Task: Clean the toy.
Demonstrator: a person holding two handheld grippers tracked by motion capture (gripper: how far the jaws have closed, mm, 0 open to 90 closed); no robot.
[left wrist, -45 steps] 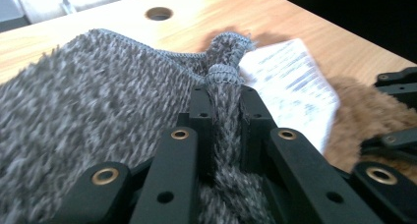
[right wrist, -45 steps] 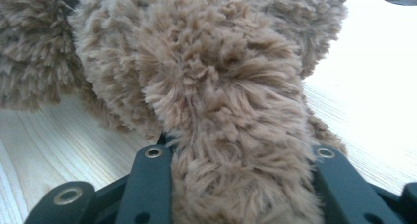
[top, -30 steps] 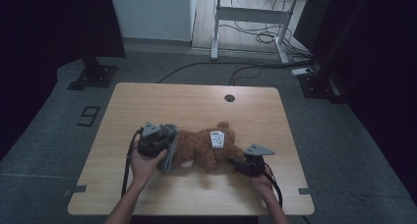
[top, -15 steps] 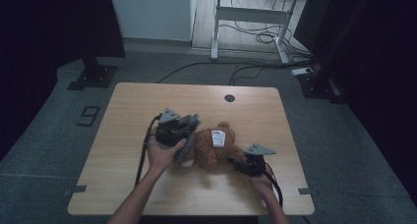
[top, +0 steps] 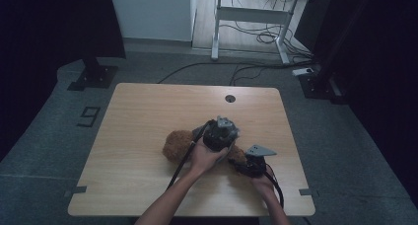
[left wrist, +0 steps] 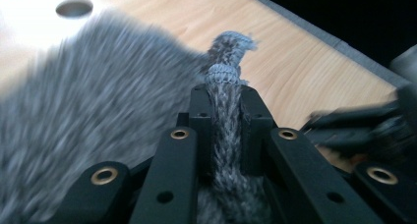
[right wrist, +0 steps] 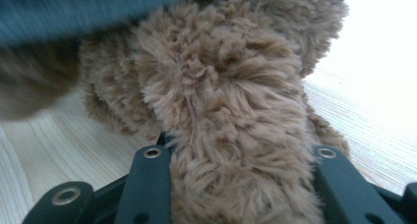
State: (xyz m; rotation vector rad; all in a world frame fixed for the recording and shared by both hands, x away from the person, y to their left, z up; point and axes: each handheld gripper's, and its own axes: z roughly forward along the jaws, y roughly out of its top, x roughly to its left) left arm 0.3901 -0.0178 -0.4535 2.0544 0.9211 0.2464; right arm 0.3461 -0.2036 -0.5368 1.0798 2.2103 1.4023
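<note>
So the brown plush toy (top: 176,145) lies on the near-right part of the table (top: 148,116). Left gripper (left wrist: 223,103) is clamped on a grey knitted strip (left wrist: 222,81), right gripper (right wrist: 231,150) clenched on a furry limb (right wrist: 231,116).

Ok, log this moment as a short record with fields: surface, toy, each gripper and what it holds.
surface: light wooden table with a round hole near its far edge
toy: brown fluffy plush toy lying on the table
garment: grey knitted garment, a strip of it pinched in the left gripper's jaws
left gripper: shut on the knit strip, held over the toy
right gripper: jaws closed around a fluffy brown limb of the toy
</note>
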